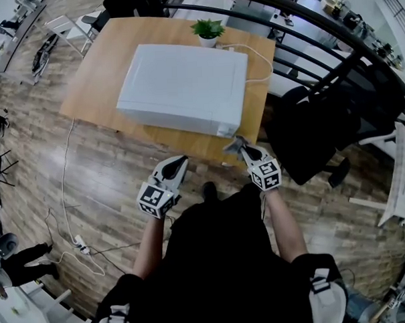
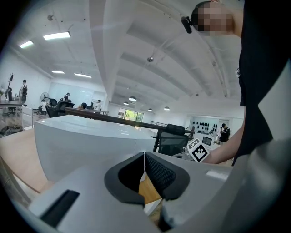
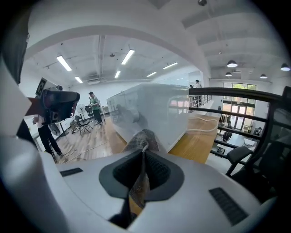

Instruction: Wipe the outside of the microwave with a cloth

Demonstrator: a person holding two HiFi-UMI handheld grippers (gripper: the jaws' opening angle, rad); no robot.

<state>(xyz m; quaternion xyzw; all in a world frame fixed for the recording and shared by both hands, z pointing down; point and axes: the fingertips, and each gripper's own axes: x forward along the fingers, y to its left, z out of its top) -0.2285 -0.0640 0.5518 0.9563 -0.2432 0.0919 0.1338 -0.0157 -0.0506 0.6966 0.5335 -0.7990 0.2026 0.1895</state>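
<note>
A white microwave (image 1: 184,86) lies on a wooden table (image 1: 101,68), its front toward me. My right gripper (image 1: 243,146) is shut on a grey mesh cloth (image 3: 142,140) and hovers just off the microwave's near right corner (image 3: 154,113). The cloth (image 1: 234,145) bunches out past the jaws. My left gripper (image 1: 179,166) is shut with nothing in it, held over the floor a little short of the table's near edge. In the left gripper view the microwave (image 2: 86,143) fills the left side.
A small potted plant (image 1: 208,31) stands behind the microwave, and a white cable (image 1: 264,64) runs off its right rear. A black office chair (image 1: 322,129) sits right of the table. A railing (image 1: 297,26) crosses behind. A power strip and cords (image 1: 79,244) lie on the floor at left.
</note>
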